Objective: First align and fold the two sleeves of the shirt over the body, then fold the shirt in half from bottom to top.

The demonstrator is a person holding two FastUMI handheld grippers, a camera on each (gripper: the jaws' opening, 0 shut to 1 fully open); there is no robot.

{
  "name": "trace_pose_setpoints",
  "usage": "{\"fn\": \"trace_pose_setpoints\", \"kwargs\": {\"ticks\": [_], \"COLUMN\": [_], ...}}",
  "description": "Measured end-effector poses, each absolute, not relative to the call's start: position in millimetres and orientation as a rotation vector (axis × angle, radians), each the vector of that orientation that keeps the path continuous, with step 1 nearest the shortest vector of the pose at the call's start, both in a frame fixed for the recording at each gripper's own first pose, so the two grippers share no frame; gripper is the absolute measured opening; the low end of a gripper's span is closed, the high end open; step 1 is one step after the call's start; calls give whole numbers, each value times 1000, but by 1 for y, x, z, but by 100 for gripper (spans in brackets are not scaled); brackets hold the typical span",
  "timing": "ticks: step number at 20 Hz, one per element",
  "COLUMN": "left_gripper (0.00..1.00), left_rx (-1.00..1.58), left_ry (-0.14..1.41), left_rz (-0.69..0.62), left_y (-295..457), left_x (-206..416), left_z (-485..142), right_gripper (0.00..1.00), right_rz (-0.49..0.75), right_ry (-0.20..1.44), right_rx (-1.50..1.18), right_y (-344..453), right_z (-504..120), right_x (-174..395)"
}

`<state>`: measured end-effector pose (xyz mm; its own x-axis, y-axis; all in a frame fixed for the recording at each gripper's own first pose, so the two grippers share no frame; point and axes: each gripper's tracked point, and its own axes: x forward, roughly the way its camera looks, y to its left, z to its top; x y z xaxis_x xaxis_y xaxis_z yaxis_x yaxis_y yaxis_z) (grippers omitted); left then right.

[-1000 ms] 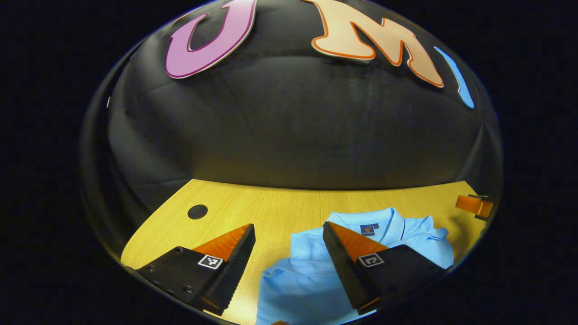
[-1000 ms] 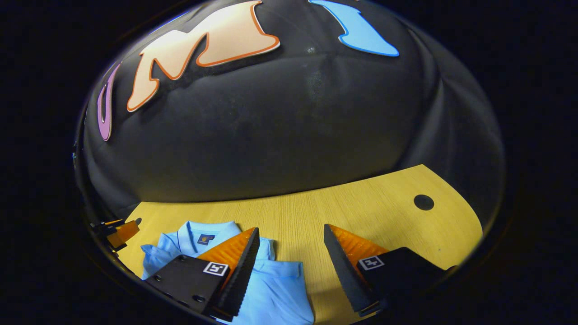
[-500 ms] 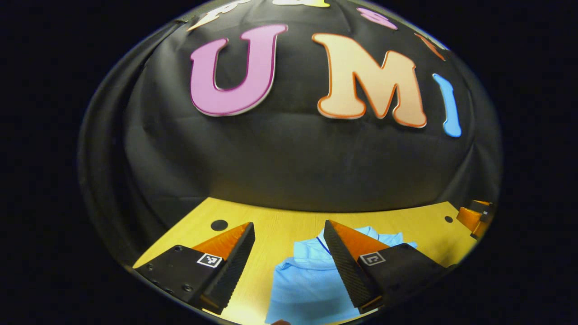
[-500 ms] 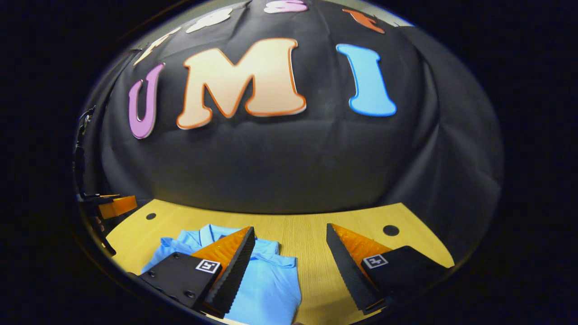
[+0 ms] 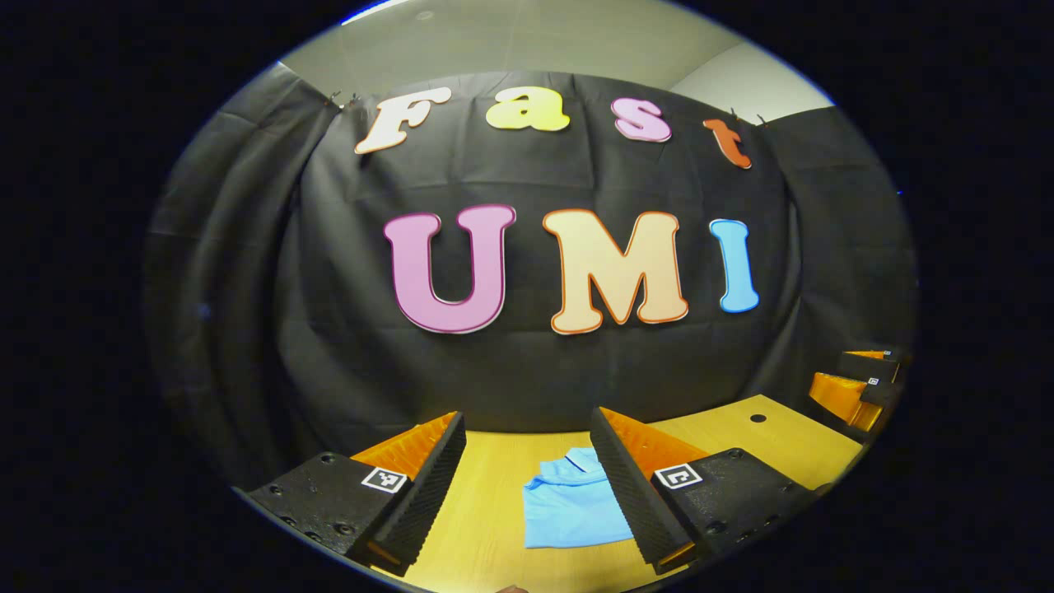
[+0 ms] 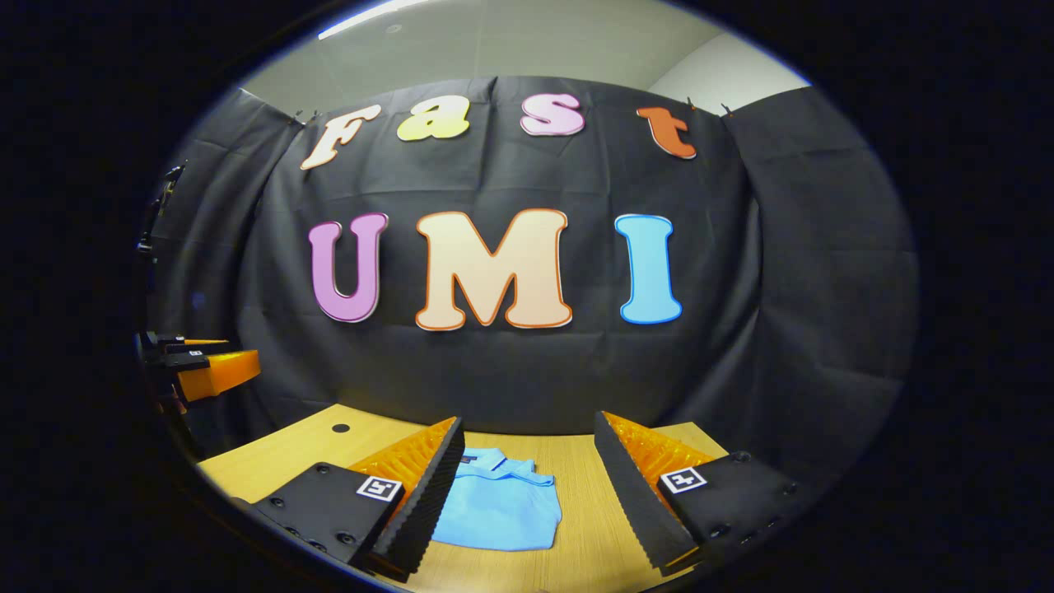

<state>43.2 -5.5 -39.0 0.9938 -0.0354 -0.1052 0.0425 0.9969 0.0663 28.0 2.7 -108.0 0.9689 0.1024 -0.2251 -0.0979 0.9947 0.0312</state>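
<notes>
In the left gripper view, we see our left gripper (image 5: 527, 482) spread wide, holding nothing. The folded blue polo shirt (image 5: 568, 506) lies flat mid-table (image 5: 486, 527), collar toward the far edge, partly hidden by one finger. In the right gripper view, our right gripper (image 6: 527, 486) is spread too, and the shirt (image 6: 502, 506) points the same way.

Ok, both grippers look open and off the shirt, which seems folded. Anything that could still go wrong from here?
Little, as far as I can judge. The folded shirt lies compact on the table, collar showing at its far end. Two risks: its near edge lies between the open right gripper fingers in the right gripper view, so a low forward pass could snag it. The left gripper, also open, frames the shirt's left side and could drag the fold loose.
</notes>
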Motion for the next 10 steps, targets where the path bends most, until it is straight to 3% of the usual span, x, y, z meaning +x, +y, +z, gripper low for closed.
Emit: {"fn": "trace_pose_setpoints", "kwargs": {"ticks": [1,2,10], "left_gripper": [96,93,93], "left_rx": [65,61,46], "left_ry": [95,78,62], "left_rz": [-41,-35,-61], "left_y": [-4,-1,3], "left_x": [29,13,-75], "left_z": [-33,-29,-24], "right_gripper": [98,98,100], "right_rz": [104,105,110], "right_ry": [223,212,181], "right_rx": [16,9,-10], "right_y": [3,4,16], "right_z": [-101,-94,-64], "right_x": [12,-3,-101]}}
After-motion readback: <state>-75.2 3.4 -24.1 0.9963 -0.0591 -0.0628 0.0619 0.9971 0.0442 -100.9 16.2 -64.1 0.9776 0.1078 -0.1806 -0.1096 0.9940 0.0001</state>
